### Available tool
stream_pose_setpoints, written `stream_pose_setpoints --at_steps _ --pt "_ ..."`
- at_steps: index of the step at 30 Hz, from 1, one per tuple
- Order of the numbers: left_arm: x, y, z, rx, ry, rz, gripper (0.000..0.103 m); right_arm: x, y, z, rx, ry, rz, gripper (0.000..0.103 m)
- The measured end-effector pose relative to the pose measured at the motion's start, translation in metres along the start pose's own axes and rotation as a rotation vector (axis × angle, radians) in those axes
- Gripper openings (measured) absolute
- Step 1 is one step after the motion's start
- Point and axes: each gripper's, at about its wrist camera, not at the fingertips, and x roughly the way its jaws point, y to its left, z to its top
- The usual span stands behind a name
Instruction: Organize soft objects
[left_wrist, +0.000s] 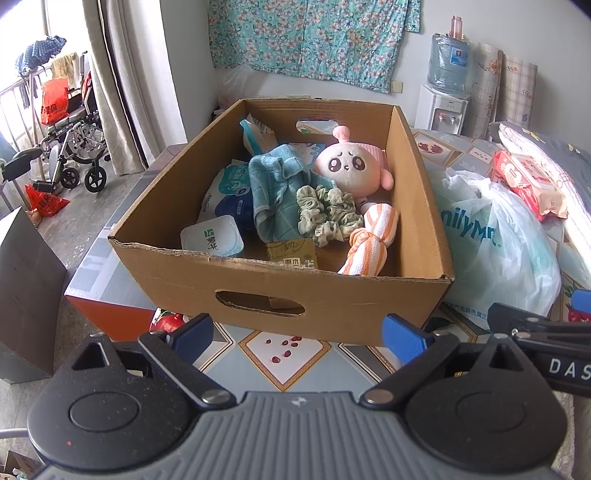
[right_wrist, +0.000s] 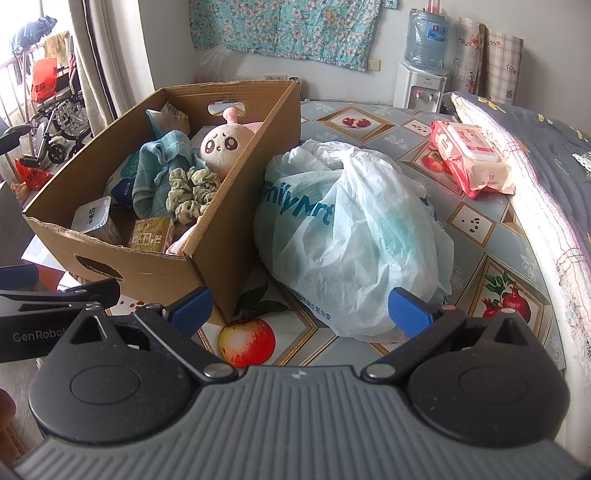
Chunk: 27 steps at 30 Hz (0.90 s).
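On the patterned tablecloth (right_wrist: 476, 266), a cardboard box (left_wrist: 280, 291) sits near the table's left edge, holding the soft things: a pink plush doll (left_wrist: 349, 168) at the back, a teal towel (left_wrist: 277, 188) in the middle, a green scrunchie (left_wrist: 327, 214) touching the towel, and an orange striped cloth (left_wrist: 369, 240) against the right wall. A yogurt cup (left_wrist: 212, 236) and a tissue pack (left_wrist: 291, 254) lie by the front wall. Just beside the box's right wall bulges a white plastic bag (right_wrist: 351, 229); farther back, near the right edge, lies a red wet-wipe pack (right_wrist: 469, 158). Both tools hover low before the box, side by side. The left gripper (left_wrist: 299, 336) has its blue fingers spread wide, holding nothing. The right gripper (right_wrist: 299, 308) is likewise spread and empty, facing the bag.
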Motion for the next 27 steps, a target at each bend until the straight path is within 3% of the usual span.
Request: stream_pose_setpoints --at_steps 27 --pt "0.0013 0.0036 0.0005 -0.003 0.000 -0.001 0.098 0.0008 0.0048 0.0012 -0.008 -0.002 -0.003 0.102"
